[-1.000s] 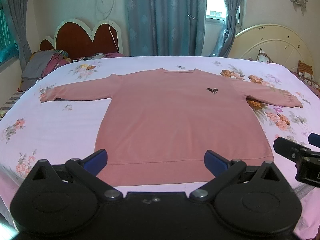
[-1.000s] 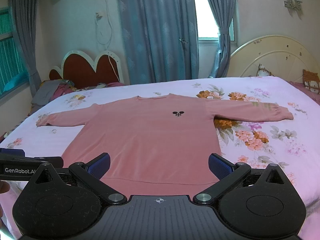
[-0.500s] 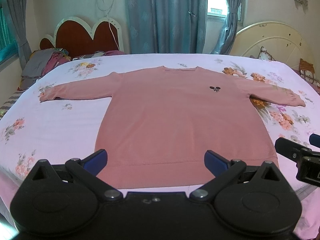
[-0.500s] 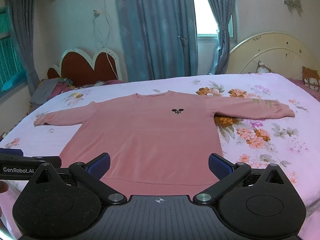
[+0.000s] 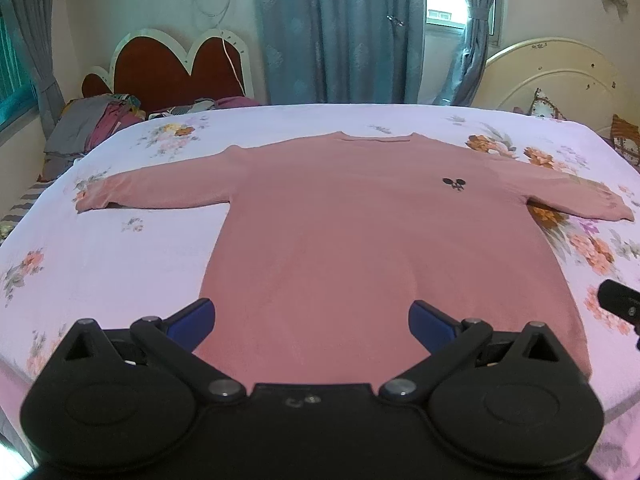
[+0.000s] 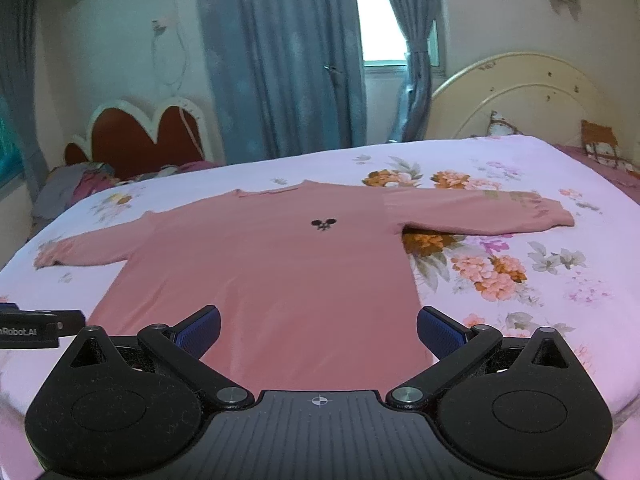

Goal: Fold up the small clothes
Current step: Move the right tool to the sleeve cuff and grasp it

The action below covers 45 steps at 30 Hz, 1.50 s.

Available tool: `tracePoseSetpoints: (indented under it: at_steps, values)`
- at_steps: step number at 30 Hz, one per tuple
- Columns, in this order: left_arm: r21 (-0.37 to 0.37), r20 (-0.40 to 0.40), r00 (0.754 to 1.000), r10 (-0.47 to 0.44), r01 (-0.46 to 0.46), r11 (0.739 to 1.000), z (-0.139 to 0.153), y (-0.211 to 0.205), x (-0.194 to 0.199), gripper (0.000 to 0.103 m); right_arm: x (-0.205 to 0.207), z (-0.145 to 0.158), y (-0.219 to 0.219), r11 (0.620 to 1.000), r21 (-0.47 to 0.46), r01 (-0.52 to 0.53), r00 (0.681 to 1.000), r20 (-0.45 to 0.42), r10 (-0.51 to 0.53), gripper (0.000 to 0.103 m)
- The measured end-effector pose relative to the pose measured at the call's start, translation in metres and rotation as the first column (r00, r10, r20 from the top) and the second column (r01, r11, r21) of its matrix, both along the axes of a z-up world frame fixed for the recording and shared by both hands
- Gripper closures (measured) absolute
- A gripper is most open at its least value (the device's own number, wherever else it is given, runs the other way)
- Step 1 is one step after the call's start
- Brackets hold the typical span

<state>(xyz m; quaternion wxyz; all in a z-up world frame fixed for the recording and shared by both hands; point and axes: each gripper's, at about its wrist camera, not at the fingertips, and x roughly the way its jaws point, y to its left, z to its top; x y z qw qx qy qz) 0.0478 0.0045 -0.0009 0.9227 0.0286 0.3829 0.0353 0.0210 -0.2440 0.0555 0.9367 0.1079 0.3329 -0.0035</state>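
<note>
A pink long-sleeved sweater [image 5: 360, 240] lies flat and face up on the floral bed sheet [image 5: 100, 264], both sleeves spread out sideways, hem nearest me. It also shows in the right wrist view [image 6: 272, 272]. A small black emblem [image 5: 454, 184] marks its chest. My left gripper [image 5: 310, 320] is open and empty, hovering above the hem. My right gripper [image 6: 318, 330] is open and empty, also over the hem. Each gripper's tip shows at the edge of the other's view, the right one [image 5: 620, 302] and the left one [image 6: 36, 328].
A red heart-shaped headboard [image 5: 176, 68] stands at the far left with a pile of clothes [image 5: 92, 120] beside it. A cream headboard [image 5: 552, 80] and cushions stand at the far right. Blue curtains [image 5: 340, 28] hang behind the bed.
Both grippers have moved forward and slightly lower toward the sweater's hem. The right gripper has drifted away to the right in the left wrist view. The sweater has not moved.
</note>
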Motion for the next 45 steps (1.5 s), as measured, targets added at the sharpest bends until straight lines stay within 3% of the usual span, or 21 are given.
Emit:
tracePoseSetpoints:
  at_steps: [26,34,45]
  values:
    - [0.0,-0.049,0.992,-0.118,0.118,0.993,-0.029,0.039,0.182,0.0,0.135,-0.026,-0.008,0.968,-0.022,0.248,0.967,-0.06,-0.249,0.0]
    - [-0.015,-0.06,0.991,-0.119,0.118,0.993,-0.042,0.019,0.222,0.0,0.163,-0.047,-0.064,0.949,-0.005,0.315,0.946,-0.077,-0.314,0.0]
    - [-0.041,-0.089,0.991,-0.097,0.094,0.995,-0.07,-0.046,0.275,0.0,0.213,-0.1,-0.208,0.909,-0.029,0.415,0.902,-0.113,-0.416,0.001]
